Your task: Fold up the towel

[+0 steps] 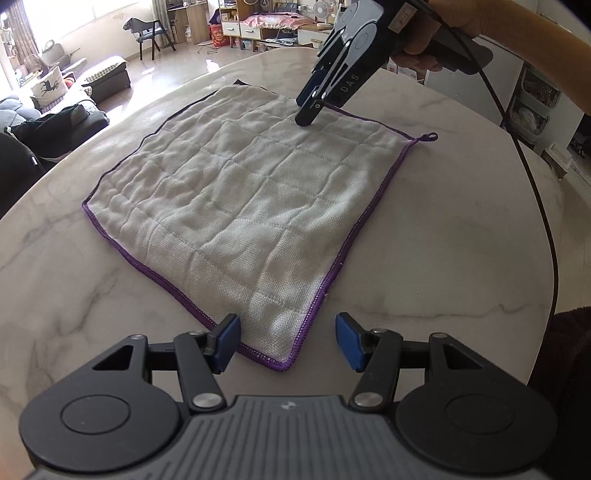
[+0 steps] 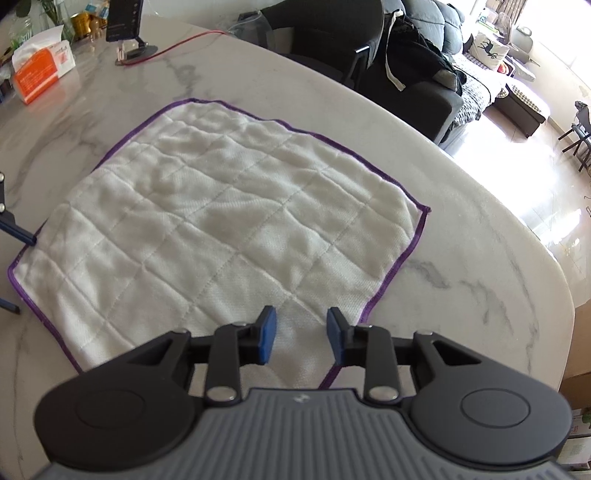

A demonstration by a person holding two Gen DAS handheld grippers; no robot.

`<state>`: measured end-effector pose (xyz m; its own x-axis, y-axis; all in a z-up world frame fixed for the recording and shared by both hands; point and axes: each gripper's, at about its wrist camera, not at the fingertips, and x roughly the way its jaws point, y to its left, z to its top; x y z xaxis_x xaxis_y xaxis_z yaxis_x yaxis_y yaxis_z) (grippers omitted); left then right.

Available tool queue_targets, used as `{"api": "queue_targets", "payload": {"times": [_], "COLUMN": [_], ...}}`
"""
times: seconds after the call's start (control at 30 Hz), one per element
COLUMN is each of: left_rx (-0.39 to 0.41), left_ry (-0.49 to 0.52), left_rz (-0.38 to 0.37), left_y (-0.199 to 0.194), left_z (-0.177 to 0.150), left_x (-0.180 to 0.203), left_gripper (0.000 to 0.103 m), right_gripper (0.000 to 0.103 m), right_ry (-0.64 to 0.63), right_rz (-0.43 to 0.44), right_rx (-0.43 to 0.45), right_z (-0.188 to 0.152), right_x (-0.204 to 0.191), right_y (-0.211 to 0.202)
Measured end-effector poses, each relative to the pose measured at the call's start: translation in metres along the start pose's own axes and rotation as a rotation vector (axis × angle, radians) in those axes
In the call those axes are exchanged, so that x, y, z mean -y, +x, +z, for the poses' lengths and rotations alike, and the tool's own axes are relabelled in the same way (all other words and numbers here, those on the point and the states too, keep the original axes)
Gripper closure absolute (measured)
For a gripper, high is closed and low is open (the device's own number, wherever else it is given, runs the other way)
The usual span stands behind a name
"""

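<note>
A white quilted towel (image 1: 240, 206) with a purple hem lies flat and unfolded on the marble table (image 1: 443, 240). A small purple hanging loop (image 1: 430, 136) sticks out at its far right corner. My left gripper (image 1: 288, 341) is open, its blue pads on either side of the towel's near corner just above the table. In the right wrist view its fingertips (image 2: 31, 240) show at the left edge. My right gripper (image 2: 303, 336), held by a hand, is open and hovers low over the opposite edge of the towel (image 2: 221, 221). From the left wrist view it (image 1: 308, 118) points down at that far hem.
An orange and white tissue box (image 2: 40, 70), a black device on a stand (image 2: 127, 26) and a red cable (image 2: 177, 42) sit at the table's far end. A dark chair (image 2: 332, 37) stands against the table's curved edge. A black cable (image 1: 535, 184) hangs from the right gripper.
</note>
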<state>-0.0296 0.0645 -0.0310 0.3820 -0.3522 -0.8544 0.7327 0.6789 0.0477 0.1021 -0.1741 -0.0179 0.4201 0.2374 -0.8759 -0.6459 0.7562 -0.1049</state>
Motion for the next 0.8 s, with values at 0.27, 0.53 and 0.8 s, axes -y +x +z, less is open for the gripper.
{"api": "queue_targets", "payload": {"times": [0.27, 0.53, 0.8], "left_rx": [-0.022, 0.029, 0.001], "left_ry": [0.063, -0.189, -0.326], "left_rz": [-0.035, 0.023, -0.060], "left_y": [-0.004, -0.016, -0.007], "left_z": [-0.004, 0.011, 0.026], "left_x": [-0.010, -0.073, -0.103], "left_gripper": [0.045, 0.045, 0.043], "right_gripper": [0.061, 0.061, 0.050], "right_ry": [0.095, 0.218, 0.291], "right_rz": [-0.014, 0.004, 0.013], "right_rx": [-0.013, -0.002, 0.007], "right_z": [-0.012, -0.008, -0.002], "right_x": [0.014, 0.038, 0.056], "right_y": [-0.006, -0.005, -0.003]}}
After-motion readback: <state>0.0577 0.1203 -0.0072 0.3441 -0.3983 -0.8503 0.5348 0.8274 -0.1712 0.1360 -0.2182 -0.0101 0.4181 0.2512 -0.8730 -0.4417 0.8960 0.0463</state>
